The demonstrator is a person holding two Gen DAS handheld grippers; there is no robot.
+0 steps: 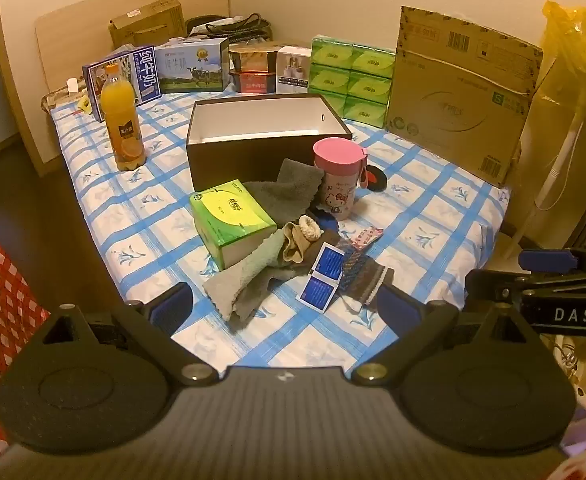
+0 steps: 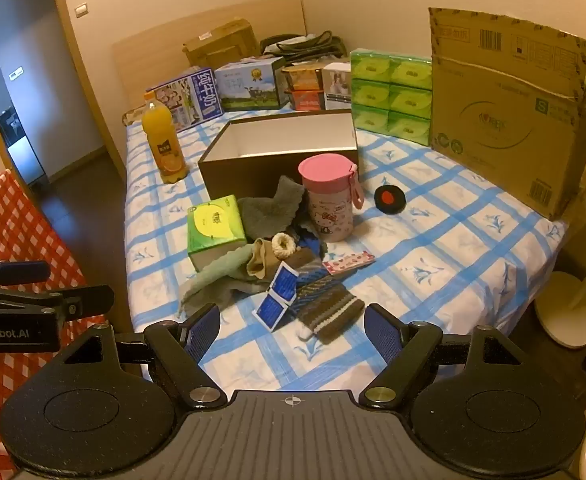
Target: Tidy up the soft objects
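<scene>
At the near edge of the bed [image 1: 433, 208], both tongs hang above the blue-checked sheet, and both are released, holding nothing. The left tongs [image 1: 285, 312] stand with jaws wide apart just before the pale green towel [image 1: 249, 272]; the right tongs [image 2: 293, 330] are spread the same way, just before the striped knitted sock [image 2: 329, 312].

The soft things lie in one loose heap between the tongs and the open box [image 1: 261, 136]: the green towel, the knitted sock, a beige sock [image 1: 293, 244], a fluffy cream hair tie [image 1: 311, 228] and a grey towel [image 1: 289, 188] that leans against the box wall. Nothing soft is in the box yet, so I judge the sorting is at its very start.

To do this step well, I would lower one of the tongs onto a raised fold, not a flat part, and pinch deep so that the cloth does not slip. The blue sachets [image 1: 325, 276] rest on the heap and may be dragged along; the same for the small patterned packet [image 1: 367, 238]. The pink-lidded Hello Kitty cup [image 1: 339, 180] stands upright, touching the heap, and could tip if the grey towel is pulled quickly.

The towels look thick and fuzzy, the sock ribbed and limp. The tissue pack [image 1: 233, 220] is a soft-sided block with glossy wrap.
</scene>
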